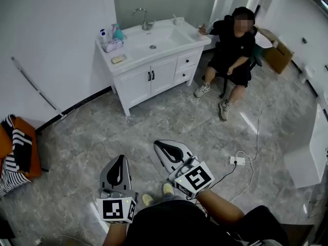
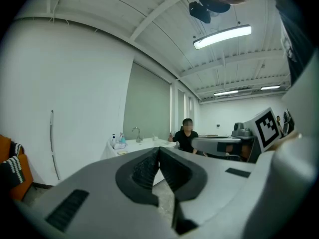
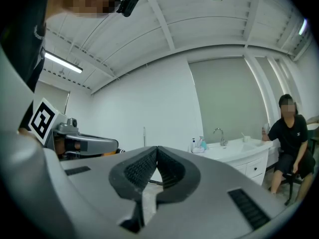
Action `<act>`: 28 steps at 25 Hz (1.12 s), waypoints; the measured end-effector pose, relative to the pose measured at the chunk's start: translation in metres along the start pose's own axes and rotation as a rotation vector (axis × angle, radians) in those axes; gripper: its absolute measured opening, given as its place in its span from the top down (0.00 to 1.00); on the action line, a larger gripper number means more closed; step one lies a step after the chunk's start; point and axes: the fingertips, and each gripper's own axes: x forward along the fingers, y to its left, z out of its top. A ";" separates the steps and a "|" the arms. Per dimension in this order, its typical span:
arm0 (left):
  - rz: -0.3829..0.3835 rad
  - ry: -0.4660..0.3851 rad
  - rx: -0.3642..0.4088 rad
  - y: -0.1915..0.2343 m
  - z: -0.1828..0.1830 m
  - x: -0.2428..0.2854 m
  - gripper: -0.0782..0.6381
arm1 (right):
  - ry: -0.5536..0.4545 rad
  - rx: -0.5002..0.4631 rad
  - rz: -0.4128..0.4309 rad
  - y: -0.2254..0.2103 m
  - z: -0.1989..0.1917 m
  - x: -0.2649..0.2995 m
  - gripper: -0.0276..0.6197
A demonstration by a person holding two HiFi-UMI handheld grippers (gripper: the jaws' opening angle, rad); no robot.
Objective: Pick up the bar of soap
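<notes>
The pale bar of soap (image 1: 118, 59) lies on the left front corner of the white vanity (image 1: 134, 55), far across the floor from both grippers. In the head view, my left gripper (image 1: 120, 158) and right gripper (image 1: 160, 144) are held low near my body, pointing level toward the vanity. Both are shut, jaw tips meeting with nothing between them. The left gripper view shows its closed tips (image 2: 159, 148) with the vanity (image 2: 137, 144) small behind them. The right gripper view shows its closed tips (image 3: 157, 148) and the vanity (image 3: 239, 152) to the right.
Bottles (image 1: 109, 38) stand at the vanity's back left, with a faucet (image 1: 145, 18) behind the basin. A person sits on a chair (image 1: 233, 40) right of the vanity, beside a cardboard box (image 1: 278, 55). A power strip and cable (image 1: 237, 160) lie on the tiled floor. Orange seat with striped cloth (image 1: 15, 147) at left.
</notes>
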 end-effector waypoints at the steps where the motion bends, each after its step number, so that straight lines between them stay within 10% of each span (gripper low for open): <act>1: 0.000 0.000 -0.003 0.001 -0.001 -0.003 0.88 | 0.003 0.014 -0.002 0.002 -0.001 0.000 0.95; 28: -0.037 0.010 -0.041 0.039 -0.028 -0.049 0.88 | 0.042 0.028 -0.026 0.058 -0.026 0.012 0.95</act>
